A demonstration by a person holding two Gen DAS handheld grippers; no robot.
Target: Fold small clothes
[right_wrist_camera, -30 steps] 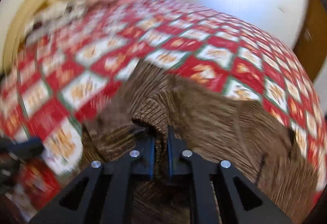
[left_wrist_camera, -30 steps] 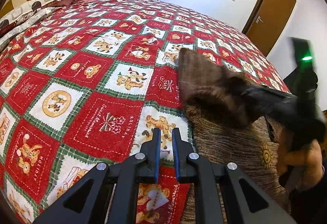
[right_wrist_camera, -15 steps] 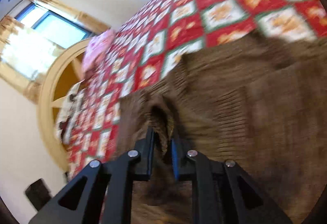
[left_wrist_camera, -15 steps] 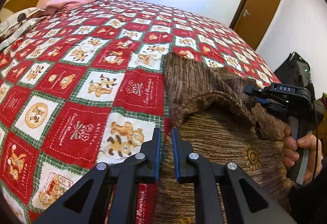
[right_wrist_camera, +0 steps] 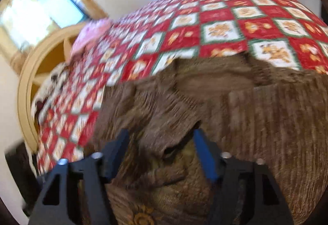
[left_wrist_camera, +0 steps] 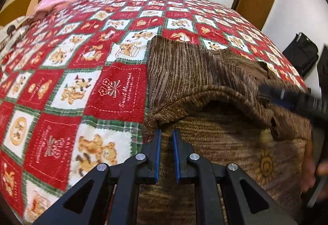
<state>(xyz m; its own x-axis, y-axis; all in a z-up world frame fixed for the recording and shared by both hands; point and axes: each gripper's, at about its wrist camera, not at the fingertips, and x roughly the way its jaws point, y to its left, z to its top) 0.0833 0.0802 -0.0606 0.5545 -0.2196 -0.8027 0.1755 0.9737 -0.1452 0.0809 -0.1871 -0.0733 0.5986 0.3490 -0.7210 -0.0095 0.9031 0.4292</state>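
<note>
Right gripper [right_wrist_camera: 162, 142] jaws opening over the brown knit sweater's [left_wrist_camera: 205, 73] folded sleeve [right_wrist_camera: 164, 122] — left gripper [left_wrist_camera: 166, 142] nearly closed, empty — springy knit may unfold.

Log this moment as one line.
garment: brown sweater, top folded over | surface: patchwork bedspread | left gripper: shut, empty, at fold edge | right gripper: jaws opening, letting go of the fold
</note>
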